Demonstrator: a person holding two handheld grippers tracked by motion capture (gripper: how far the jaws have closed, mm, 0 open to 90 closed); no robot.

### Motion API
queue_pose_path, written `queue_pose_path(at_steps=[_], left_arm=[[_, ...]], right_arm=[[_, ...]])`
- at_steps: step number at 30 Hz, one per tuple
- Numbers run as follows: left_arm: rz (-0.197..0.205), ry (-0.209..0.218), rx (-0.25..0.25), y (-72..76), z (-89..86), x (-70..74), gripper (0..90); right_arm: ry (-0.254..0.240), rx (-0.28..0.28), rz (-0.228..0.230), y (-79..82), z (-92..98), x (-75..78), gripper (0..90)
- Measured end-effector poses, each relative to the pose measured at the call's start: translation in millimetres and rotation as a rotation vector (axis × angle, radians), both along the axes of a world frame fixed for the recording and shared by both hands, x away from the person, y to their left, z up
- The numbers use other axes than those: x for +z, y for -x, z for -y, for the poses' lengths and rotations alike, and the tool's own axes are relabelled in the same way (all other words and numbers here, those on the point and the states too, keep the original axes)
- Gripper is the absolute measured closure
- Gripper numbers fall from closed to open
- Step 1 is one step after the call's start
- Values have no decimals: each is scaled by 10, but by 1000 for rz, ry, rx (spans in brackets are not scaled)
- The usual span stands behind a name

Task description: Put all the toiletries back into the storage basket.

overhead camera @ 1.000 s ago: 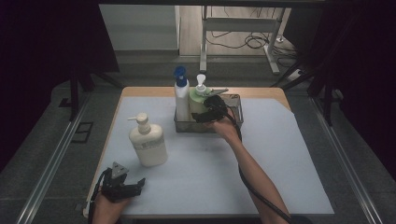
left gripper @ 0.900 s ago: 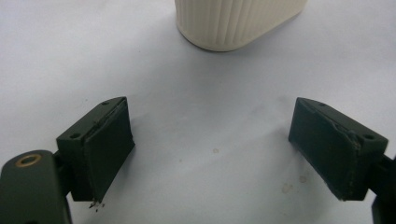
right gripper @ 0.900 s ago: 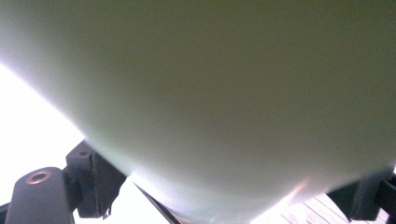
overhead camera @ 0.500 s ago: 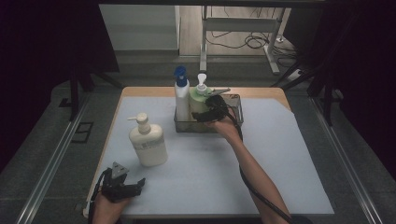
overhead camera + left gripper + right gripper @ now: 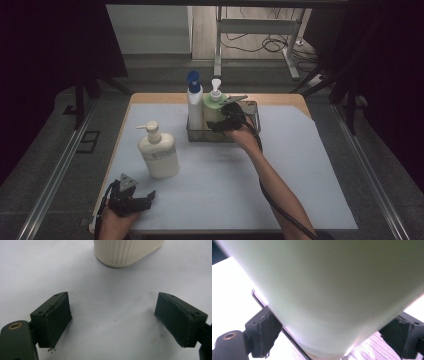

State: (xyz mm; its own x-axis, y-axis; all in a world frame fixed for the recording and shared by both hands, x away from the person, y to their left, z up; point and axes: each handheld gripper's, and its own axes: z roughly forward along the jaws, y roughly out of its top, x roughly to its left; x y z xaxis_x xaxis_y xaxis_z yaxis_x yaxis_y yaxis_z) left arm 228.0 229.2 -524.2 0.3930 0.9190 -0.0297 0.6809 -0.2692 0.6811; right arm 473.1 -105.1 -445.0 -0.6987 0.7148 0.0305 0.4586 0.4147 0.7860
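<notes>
A pale green pump bottle (image 5: 214,111) stands in a wire basket (image 5: 256,120) at the back of the table, beside a white bottle with a blue cap (image 5: 194,105). My right gripper (image 5: 216,124) reaches into the basket, its jaws spread wide on either side of the green bottle (image 5: 332,290); the right gripper (image 5: 329,335) looks open around it. A cream pump bottle (image 5: 159,154) stands on the white mat at the left. My left gripper (image 5: 145,198) rests near the front left edge, open and holding nothing, with the cream bottle's base (image 5: 125,252) just ahead of the left gripper (image 5: 112,322).
A white mat (image 5: 225,185) covers the wooden table. The right forearm and its cable run diagonally from the front edge to the basket. Dark floor, metal rails and a desk frame lie beyond the table.
</notes>
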Motion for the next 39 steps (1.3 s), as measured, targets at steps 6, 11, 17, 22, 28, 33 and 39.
queue_pose_path(at_steps=[6, 11, 17, 22, 28, 33, 39], left_arm=[[0, -1, 0, 0, 0, 1, 131], [0, -1, 0, 1, 0, 1, 130], [0, 0, 0, 1, 0, 0, 131], [0, 0, -1, 1, 0, 0, 131], [0, 1, 0, 1, 1, 0, 131], [0, 1, 0, 1, 1, 0, 131], [0, 0, 0, 1, 1, 1, 131]], right_arm=[[-7, 1, 4, 35, 76, 54, 63], [-1, 12, 12, 75, 119, 84, 51], [6, 31, 25, 144, 158, 136, 43], [7, 40, 33, 192, 187, 180, 42], [7, 51, 39, 240, 217, 197, 42], [17, 64, 42, 291, 233, 201, 42], [19, 73, 48, 346, 256, 225, 42]])
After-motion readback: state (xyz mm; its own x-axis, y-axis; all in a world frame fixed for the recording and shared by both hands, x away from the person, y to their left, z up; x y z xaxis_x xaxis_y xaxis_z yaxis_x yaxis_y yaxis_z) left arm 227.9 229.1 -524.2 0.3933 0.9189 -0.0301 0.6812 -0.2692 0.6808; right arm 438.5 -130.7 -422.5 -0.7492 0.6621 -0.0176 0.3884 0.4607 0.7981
